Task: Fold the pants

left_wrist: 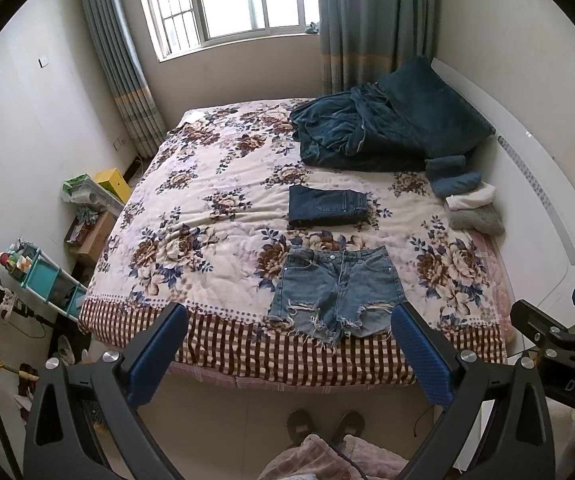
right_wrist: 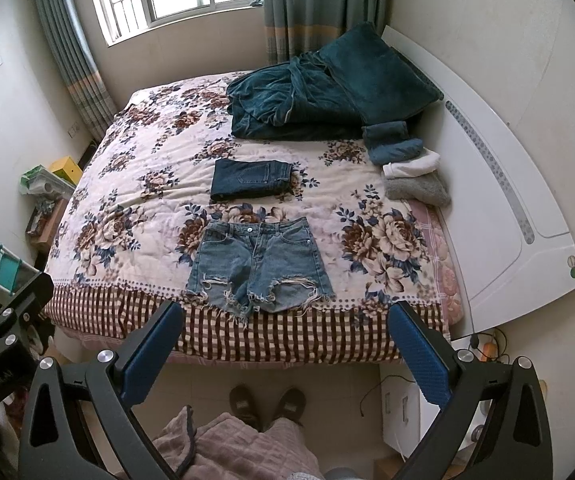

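Left gripper (left_wrist: 289, 320) wide, empty, right gripper (right_wrist: 285, 318) wide, empty, above denim shorts (right_wrist: 257, 266) on bed (right_wrist: 127, 208)

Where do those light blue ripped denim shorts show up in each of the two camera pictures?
Left wrist view: the denim shorts lie flat at the near edge of the bed, right of centre, between the open fingers.
Right wrist view: the denim shorts lie at the near edge, left of centre.
Shared landmark: the folded dark jeans lie just beyond the shorts in both views.
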Available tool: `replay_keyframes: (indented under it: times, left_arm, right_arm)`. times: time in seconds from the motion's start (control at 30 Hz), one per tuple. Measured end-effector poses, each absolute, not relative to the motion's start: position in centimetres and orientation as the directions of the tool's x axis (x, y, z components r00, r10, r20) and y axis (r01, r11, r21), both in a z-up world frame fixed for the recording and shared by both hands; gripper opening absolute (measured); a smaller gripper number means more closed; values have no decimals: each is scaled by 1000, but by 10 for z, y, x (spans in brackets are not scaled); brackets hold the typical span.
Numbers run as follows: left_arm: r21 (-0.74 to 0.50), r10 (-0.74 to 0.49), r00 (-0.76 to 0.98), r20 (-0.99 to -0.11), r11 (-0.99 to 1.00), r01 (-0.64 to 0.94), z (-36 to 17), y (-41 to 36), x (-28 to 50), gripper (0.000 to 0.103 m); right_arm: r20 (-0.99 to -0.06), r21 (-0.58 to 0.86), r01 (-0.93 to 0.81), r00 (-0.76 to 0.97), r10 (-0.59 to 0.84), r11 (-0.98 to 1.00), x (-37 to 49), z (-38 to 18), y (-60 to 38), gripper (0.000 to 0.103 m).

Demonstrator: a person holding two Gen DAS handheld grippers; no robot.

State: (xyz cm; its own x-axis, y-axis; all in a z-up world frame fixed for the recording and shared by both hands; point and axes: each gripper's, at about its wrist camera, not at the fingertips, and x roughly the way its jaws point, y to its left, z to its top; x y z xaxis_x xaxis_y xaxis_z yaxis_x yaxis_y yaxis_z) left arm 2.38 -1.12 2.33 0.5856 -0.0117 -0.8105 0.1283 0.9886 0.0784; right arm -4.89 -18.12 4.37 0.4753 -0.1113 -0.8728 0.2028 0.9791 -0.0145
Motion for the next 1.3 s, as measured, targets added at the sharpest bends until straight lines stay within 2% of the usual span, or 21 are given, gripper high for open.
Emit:
replay_keyframes:
  times: [1.3]
  left_arm:
    - [71,-17,598,-801,990,123,27,-3,35,103]
  right_arm:
    - [-870,-15,201,480,-112,980,-39,48,-181,103]
